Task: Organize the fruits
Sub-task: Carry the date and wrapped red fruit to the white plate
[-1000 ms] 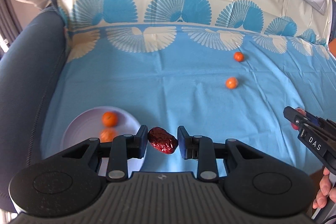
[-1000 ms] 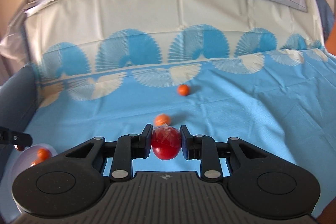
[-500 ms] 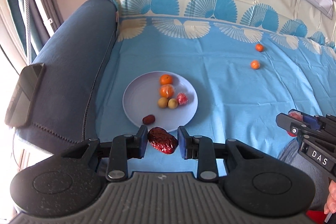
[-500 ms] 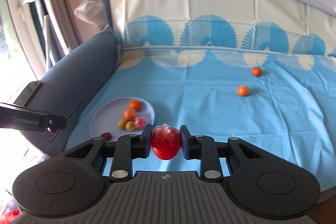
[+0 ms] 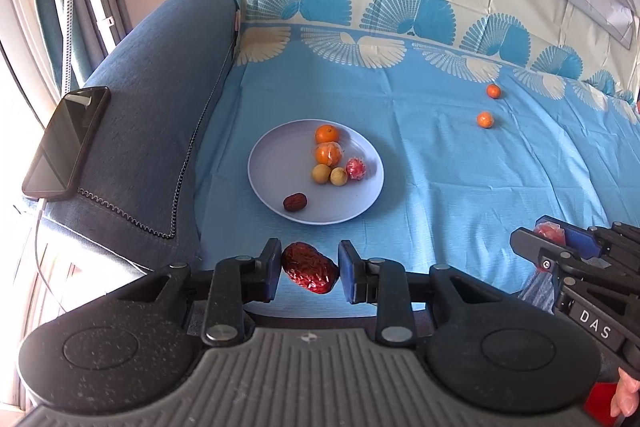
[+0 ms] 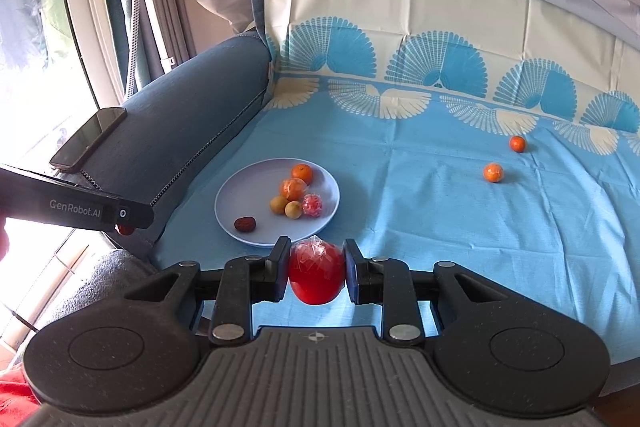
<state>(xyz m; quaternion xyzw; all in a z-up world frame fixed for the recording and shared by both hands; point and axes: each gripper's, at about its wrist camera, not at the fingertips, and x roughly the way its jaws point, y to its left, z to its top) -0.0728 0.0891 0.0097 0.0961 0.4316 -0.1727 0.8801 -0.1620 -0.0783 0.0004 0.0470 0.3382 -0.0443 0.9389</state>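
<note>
1. A wrinkled red date [image 5: 309, 267] sits clamped in the left gripper [image 5: 309, 269], just near of the plate [image 5: 272, 163].
2. The right gripper [image 6: 316, 273] grasps a wrapped red fruit [image 6: 316, 277] near the plate's near rim.
3. Two small oranges [image 6: 493, 172] lie far right on the blue cloth [image 6: 440, 227].
4. A phone [image 5: 66, 143] rests on the armrest [image 5: 160, 107], left.

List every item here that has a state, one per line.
left gripper: shut on the red date, held in the air
right gripper: shut on the wrapped red fruit, held in the air
plate: on the blue cloth, holding six fruits
two small oranges: loose on the cloth, off the plate
phone: screen dark, flat on the sofa arm
</note>
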